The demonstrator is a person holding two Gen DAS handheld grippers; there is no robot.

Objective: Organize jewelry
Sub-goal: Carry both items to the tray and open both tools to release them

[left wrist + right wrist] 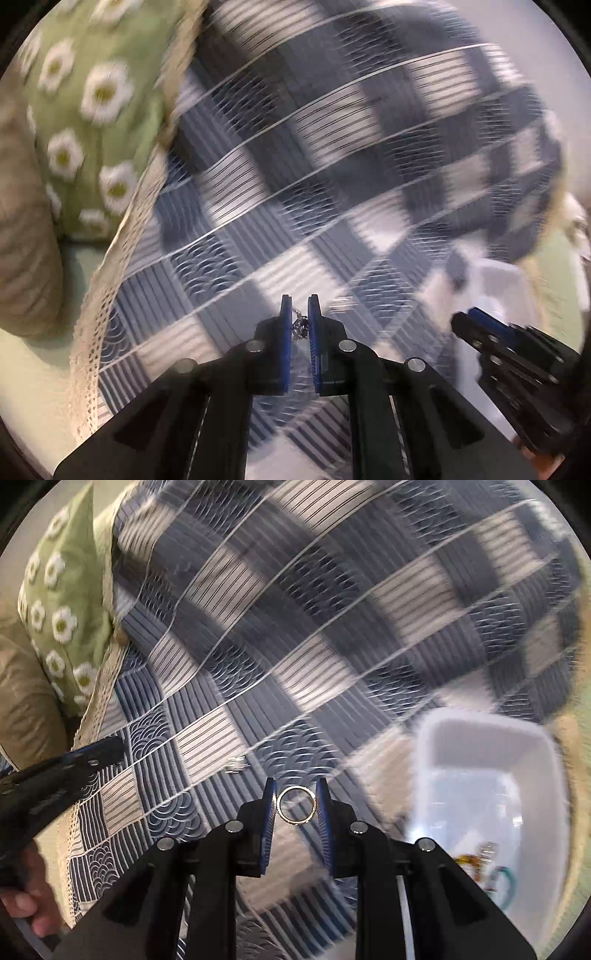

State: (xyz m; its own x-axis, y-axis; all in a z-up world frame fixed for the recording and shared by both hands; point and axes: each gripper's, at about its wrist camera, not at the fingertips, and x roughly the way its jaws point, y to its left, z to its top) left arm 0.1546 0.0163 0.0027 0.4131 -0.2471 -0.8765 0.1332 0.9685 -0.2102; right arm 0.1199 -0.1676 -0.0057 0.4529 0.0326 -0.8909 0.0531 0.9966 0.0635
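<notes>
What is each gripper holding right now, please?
Left gripper: fingers closed on a small silvery jewelry piece; exactly what it is cannot be told.
Right gripper: fingers closed on a ring.

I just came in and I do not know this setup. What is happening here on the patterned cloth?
A person is sorting jewelry with a hand-held claw in each hand. The right claw grips a ring between its pads, above the blue and white patchwork cloth. The left claw is closed on a small silver piece with a chain; what it is exactly is hard to tell. One more small silver piece lies on the cloth. A white tray at the right already holds a few items.
</notes>
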